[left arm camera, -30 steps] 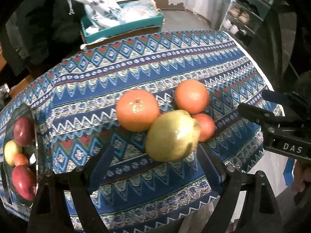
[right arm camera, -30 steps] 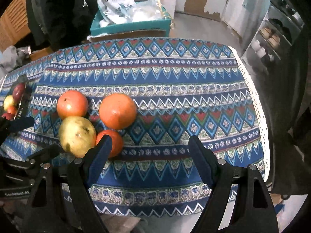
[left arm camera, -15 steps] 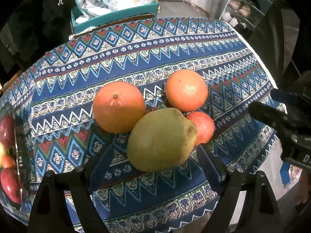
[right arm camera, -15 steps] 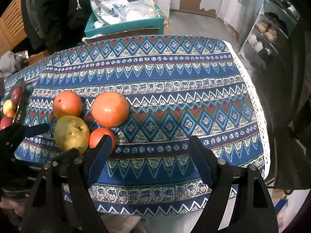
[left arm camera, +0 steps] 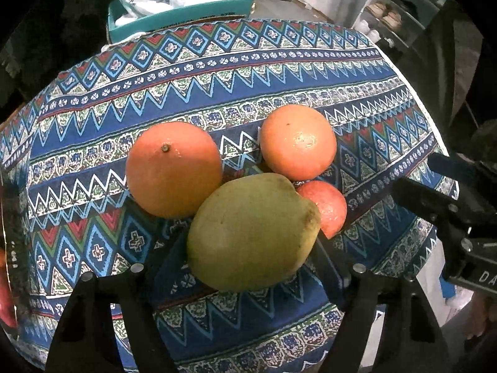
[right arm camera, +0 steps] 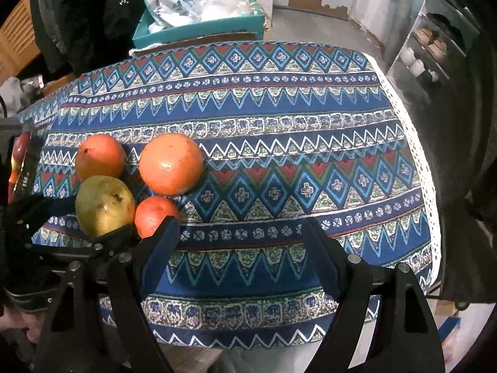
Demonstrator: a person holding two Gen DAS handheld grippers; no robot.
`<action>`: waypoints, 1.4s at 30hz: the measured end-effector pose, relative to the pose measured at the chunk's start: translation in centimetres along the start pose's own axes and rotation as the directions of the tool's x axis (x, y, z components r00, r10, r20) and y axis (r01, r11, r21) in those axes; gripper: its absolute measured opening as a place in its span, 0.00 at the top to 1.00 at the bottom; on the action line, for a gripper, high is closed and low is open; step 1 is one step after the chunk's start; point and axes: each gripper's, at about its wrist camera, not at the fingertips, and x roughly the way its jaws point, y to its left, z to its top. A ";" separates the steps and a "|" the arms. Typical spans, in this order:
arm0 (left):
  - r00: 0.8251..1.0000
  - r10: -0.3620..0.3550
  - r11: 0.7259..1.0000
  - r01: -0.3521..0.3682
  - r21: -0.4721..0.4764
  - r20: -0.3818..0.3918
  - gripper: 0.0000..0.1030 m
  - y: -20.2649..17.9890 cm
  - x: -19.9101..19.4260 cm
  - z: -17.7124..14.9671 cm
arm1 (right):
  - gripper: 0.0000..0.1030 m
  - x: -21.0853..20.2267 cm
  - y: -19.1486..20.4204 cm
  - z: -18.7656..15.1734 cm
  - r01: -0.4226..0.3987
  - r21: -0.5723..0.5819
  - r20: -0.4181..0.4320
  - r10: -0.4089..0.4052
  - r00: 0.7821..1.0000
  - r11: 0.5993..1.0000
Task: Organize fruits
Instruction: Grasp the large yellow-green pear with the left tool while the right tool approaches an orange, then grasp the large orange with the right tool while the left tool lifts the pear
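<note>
Left fingers: your left gripper (left arm camera: 248, 248) has just been closing, with the yellow-green fruit (left arm camera: 253, 233) between its fingers (left arm camera: 326, 258); both pads sit at the fruit's sides, but you cannot tell whether they press it yet.
Right fingers: your right gripper (right arm camera: 240, 248) is released, fingers (right arm camera: 161, 245) spread over bare cloth with nothing between them.
Fruit cluster: the yellow-green fruit lies nearest you on the desk (right arm camera: 279, 118), touching the big orange (left arm camera: 174, 171) at far left and hiding part of the small red-orange fruit (left arm camera: 329, 208) at right.
Second orange: the second orange (left arm camera: 298, 141) sits just beyond the small one, on the far right of the cluster.
Surroundings: a teal box (right arm camera: 198, 31) of bags stands past the desk's far edge.
</note>
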 end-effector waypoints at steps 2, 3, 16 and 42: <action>1.000 -0.006 1.000 0.006 0.001 0.004 0.24 0.1 -0.1 0.0 | 0.22 0.1 0.1 0.1 -0.003 -0.002 0.001 0.003 1.000 1.000; 1.000 -0.008 1.000 0.008 -0.005 0.003 0.24 0.2 -0.1 0.0 | 0.22 0.2 0.2 0.1 -0.005 -0.003 0.002 0.005 1.000 1.000; 0.998 0.006 0.999 -0.004 -0.032 0.060 0.25 2.6 -4.5 -0.6 | 0.23 1.3 1.7 1.9 -0.091 -0.016 0.018 0.092 0.996 0.996; 0.995 -0.006 0.995 0.015 -0.098 0.101 0.26 5.7 -6.1 -1.3 | 0.34 8.9 5.5 5.0 -0.207 -0.025 -0.075 0.205 0.976 0.978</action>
